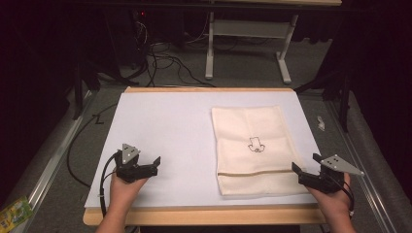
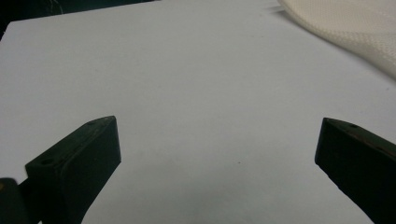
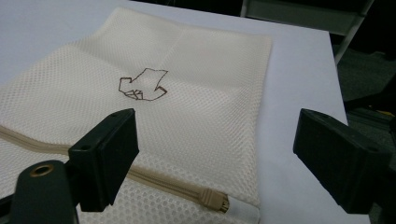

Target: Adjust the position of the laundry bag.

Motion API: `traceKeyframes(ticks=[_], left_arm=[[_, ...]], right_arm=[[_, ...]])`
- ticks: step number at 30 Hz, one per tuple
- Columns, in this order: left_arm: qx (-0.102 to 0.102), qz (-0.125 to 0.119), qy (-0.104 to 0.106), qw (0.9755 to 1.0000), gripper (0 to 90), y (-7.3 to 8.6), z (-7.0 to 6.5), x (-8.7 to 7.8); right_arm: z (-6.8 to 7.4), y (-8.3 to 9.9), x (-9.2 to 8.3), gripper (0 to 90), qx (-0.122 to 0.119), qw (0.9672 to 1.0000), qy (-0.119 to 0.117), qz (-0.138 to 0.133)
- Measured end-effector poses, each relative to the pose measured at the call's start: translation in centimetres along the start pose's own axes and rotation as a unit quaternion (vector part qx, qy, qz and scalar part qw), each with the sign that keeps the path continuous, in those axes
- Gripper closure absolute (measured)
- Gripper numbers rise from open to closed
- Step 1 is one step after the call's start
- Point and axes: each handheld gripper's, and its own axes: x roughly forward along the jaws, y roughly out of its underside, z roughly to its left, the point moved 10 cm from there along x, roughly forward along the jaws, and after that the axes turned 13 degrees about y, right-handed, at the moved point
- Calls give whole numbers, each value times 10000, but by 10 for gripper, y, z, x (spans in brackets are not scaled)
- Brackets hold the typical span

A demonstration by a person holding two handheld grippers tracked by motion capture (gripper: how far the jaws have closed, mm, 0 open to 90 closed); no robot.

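Observation:
A cream mesh laundry bag [image 1: 252, 148] lies flat on the right half of the white table top [image 1: 165, 131]. It has a small brown outline drawing [image 3: 142, 85] at its middle and a beige zipper [image 3: 177, 184] across its near end, the pull [image 3: 217, 201] at the bag's right edge. My right gripper [image 1: 307, 164] is open just above the bag's near right corner, nothing between its jaws. My left gripper [image 1: 156, 164] is open over bare table at the near left, well apart from the bag [image 2: 355, 28].
The wooden table edge [image 1: 204, 215] runs along the front. A white table frame [image 1: 248, 29] and cables [image 1: 165, 60] sit on the floor beyond. A green packet [image 1: 13, 213] lies on the floor at the left. A small white object [image 1: 320, 121] lies right of the table.

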Motion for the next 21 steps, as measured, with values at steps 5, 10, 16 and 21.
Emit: traceKeyframes(ticks=[5, 10, 16, 21], left_arm=[[-201, -5, 124, 9997, 14, -3, 2, -1], [-341, -26, 256, 9991, 24, -3, -2, -1], [-157, -45, 472, 9988, 82, -8, -23, 7], [-67, -71, 887, 9960, 138, -18, -58, 24]], right_arm=[[-4, 1, 4, 151, 40, 10000, 21, 32], [-5, 3, 6, 159, 26, 10000, 23, 77], [-9, 4, 7, 168, 79, 9999, 53, 94], [-13, 6, 10, 175, 318, 9993, 59, 172]])
